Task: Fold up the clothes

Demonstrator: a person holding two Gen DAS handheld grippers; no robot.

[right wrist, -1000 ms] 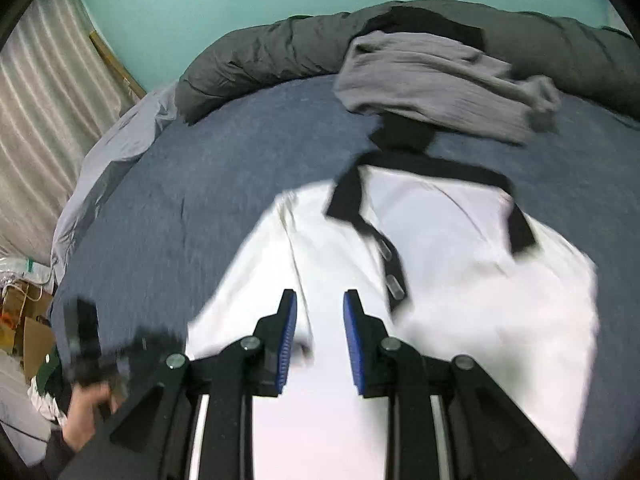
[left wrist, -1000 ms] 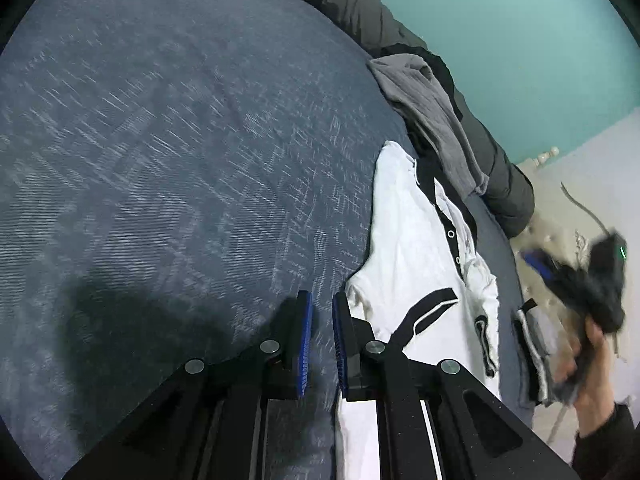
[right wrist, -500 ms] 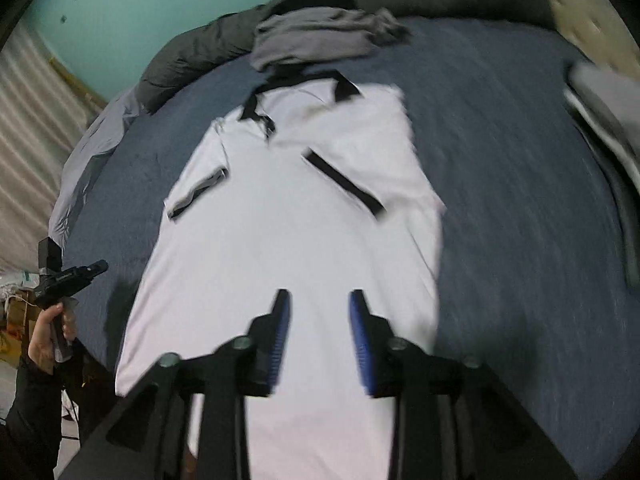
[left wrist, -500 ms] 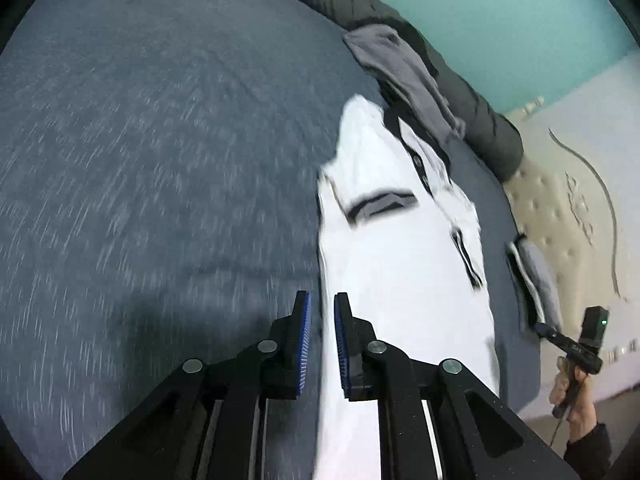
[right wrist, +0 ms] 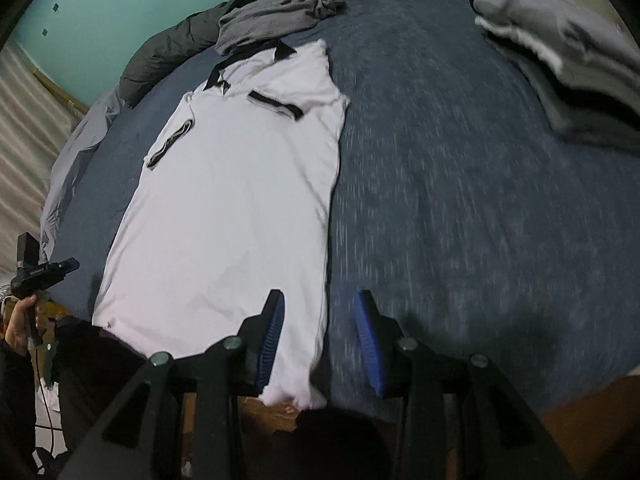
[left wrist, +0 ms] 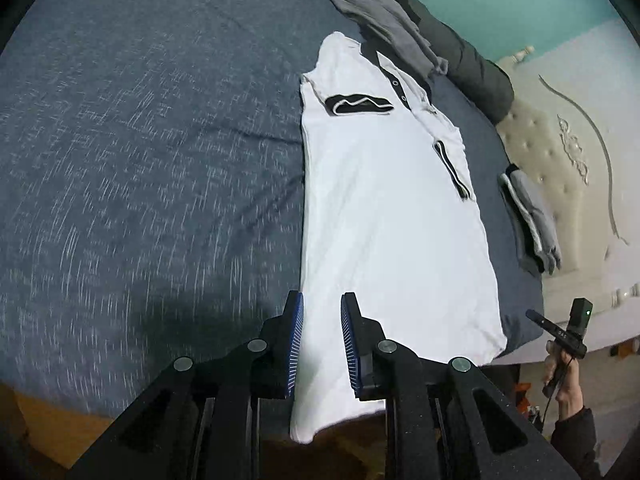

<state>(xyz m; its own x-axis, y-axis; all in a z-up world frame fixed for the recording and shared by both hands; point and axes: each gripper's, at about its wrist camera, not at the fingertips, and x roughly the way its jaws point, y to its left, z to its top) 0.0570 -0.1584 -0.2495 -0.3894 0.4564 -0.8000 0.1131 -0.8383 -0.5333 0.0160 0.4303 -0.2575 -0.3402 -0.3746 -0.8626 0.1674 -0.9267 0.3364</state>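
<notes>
A white polo shirt [left wrist: 384,216] with black collar and cuffs lies flat and lengthwise on the dark blue bed [left wrist: 140,160], both sleeves folded in over the chest. Its hem hangs slightly over the near bed edge. My left gripper [left wrist: 322,304] hovers over the hem's left corner; its jaws are opening, with shirt cloth below the gap but nothing pinched. In the right wrist view my right gripper [right wrist: 320,298] stands open above the shirt's [right wrist: 232,184] lower right edge, its right finger over bare bedding.
A crumpled grey garment [left wrist: 384,16] lies by the collar against a rolled dark duvet [left wrist: 476,68]. A stack of folded grey clothes [right wrist: 568,60] sits to the right near the padded headboard [left wrist: 580,140]. The wooden bed frame [left wrist: 44,408] runs below.
Both grippers have pulled back from the collar and sleeve area to the hem end, so the whole shirt now shows. Both pairs of jaws stand wider than before.
</notes>
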